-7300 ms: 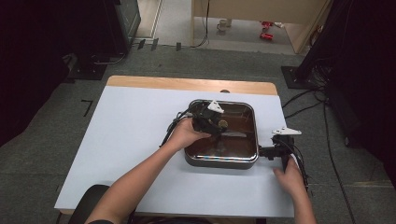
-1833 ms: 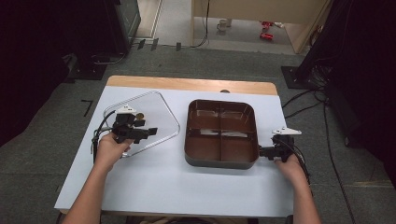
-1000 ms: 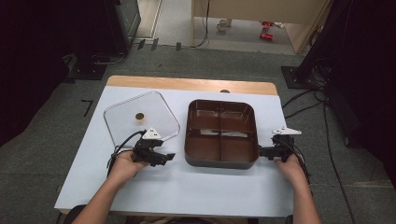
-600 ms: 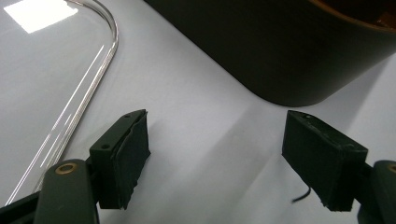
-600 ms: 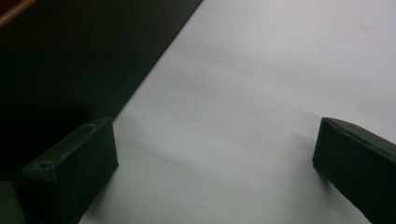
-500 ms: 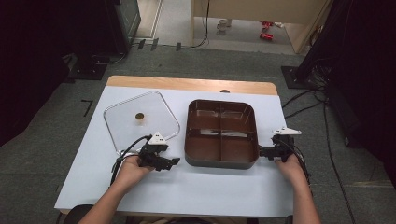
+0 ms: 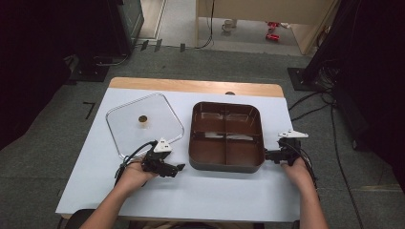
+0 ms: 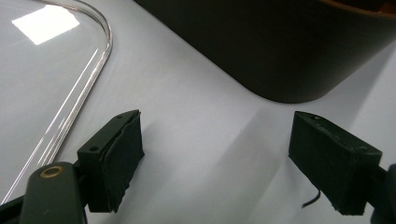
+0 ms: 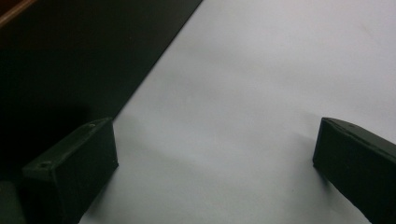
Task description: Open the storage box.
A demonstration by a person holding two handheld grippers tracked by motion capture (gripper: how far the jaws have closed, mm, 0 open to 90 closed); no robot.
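On the white table, the brown tray sits uncovered, its clear lid lying flat just left. Both the left hand-held gripper and right hand-held gripper gape empty, the left's jaws having just widened. Probably best to grip opposite tray walls evenly.

No writing, label or number is legible on anything here.

On the tabletop the divided tray sits right of centre, with the flat lid lying just to its left, apart from it. The left hand-held gripper rests before the lid, near the tray's front left corner. The right hand-held gripper lies just beside the tray's right wall.
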